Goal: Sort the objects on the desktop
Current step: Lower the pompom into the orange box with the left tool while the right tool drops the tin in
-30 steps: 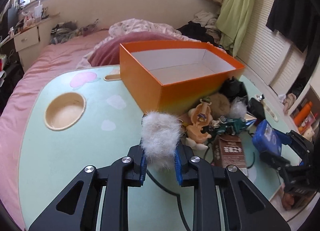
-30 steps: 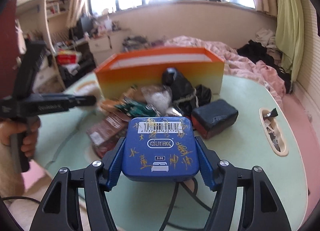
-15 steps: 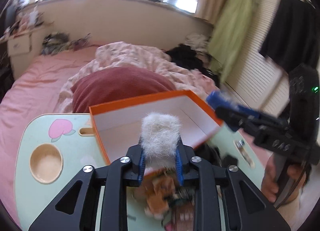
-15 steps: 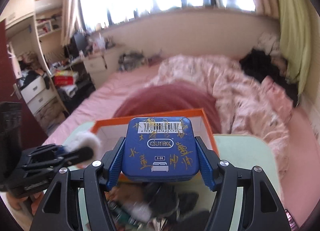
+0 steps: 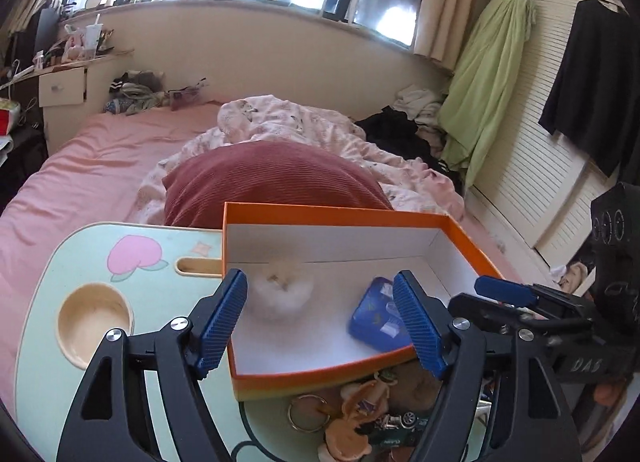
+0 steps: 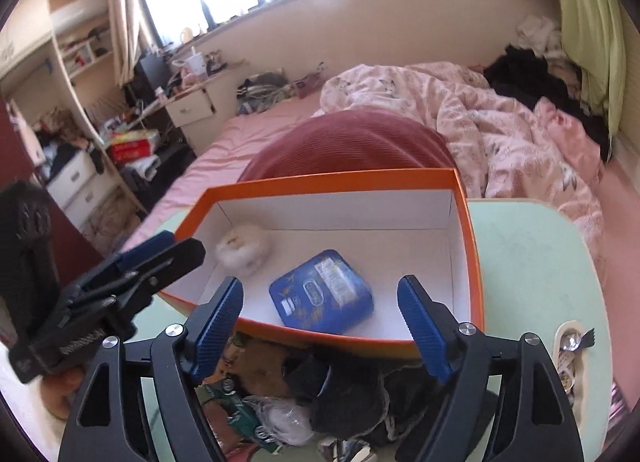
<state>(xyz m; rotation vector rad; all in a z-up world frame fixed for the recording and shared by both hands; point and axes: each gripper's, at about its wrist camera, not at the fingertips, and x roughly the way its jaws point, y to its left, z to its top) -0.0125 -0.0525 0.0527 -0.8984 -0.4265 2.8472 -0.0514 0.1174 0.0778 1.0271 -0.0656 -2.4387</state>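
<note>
Drop step done: left hand-held gripper [image 5: 320, 318] and right hand-held gripper [image 6: 320, 326] both released, empty, above orange box [image 5: 344, 211]. White pompom [image 5: 282, 294] and blue tin [image 6: 322, 292] lie inside, frame centre. Next: 2 more picks from clutter pile [image 6: 304, 394] on bench [image 5: 56, 262], lower frame.

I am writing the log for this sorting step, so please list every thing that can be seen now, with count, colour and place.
Box: 1, orange outside, white inside, open, on the table.
Fluffy ball: 1, white, inside the box, left part.
Tin: 1, blue, flat, inside the box, middle.
Pile of small things: several, mixed colours, on the table in front of the box.
Key ring: 1, metal, in the pile.
Table: 1, pale green, over the bed.
Cushion: 1, dark red, behind the box.
Bed: 1, pink.
Left claw: 1, black with blue pads, open, above the box.
Right claw: 1, same colours, open, above the box.
</note>
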